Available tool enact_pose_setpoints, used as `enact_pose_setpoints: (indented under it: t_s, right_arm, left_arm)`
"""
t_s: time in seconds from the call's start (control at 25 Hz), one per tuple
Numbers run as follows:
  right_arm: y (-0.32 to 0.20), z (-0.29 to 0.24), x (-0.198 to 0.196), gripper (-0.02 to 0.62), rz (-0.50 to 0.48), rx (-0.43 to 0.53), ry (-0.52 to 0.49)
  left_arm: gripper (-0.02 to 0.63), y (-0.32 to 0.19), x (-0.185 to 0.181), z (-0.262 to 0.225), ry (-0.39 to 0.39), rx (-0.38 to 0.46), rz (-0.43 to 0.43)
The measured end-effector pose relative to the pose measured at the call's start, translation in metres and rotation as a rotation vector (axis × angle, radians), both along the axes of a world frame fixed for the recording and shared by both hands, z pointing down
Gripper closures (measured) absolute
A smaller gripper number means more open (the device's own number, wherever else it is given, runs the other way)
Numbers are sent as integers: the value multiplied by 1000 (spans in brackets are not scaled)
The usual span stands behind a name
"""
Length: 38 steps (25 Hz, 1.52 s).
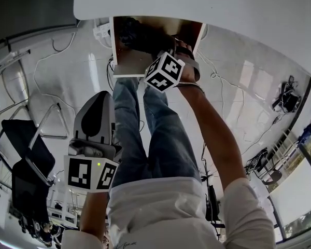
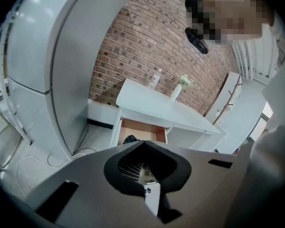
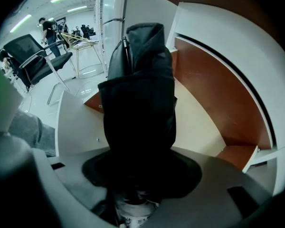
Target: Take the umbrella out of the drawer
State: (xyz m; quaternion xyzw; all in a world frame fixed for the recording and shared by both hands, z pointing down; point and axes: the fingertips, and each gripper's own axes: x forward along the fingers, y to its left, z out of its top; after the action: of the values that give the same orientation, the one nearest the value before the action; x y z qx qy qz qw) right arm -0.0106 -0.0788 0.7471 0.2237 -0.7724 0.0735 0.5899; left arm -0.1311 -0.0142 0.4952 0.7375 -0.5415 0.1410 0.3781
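Note:
The black folded umbrella [image 3: 140, 103] stands up out of my right gripper [image 1: 168, 48], which is shut on its lower end. It hangs over the open wooden drawer [image 3: 204, 80] below the white table [image 1: 197, 4]. In the head view the umbrella [image 1: 142, 35] is a dark mass in the drawer [image 1: 129, 61], just beyond the right gripper's marker cube. My left gripper [image 1: 97, 105] is held back to the left, away from the drawer and with nothing in it; its jaws do not show plainly. From there the drawer [image 2: 142, 129] is seen at a distance.
A black office chair [image 1: 20, 154] stands at the left. Cables [image 1: 217, 71] trail across the glossy white floor. The person's legs in jeans [image 1: 160, 134] are in front of the drawer. On the table [image 2: 156, 103] stand a bottle [image 2: 154, 80] and a small vase [image 2: 183, 82].

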Motion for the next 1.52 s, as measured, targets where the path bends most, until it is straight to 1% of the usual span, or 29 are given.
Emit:
enact_pose_setpoints:
  t_s: [0.52,0.72,1.52]
  right_arm:
    - [5,-23,4,350,8,-17,-41]
    - [7,-36,5,350,23,-20,-51]
    - [21,-88,5,350,20,-19,-75]
  left_arm:
    - [589,-3,-1,-18,-13,29,-28]
    - [589,-3,2,-28,-8,34,-25]
    - [589,2,5,-75,-14,94,-25]
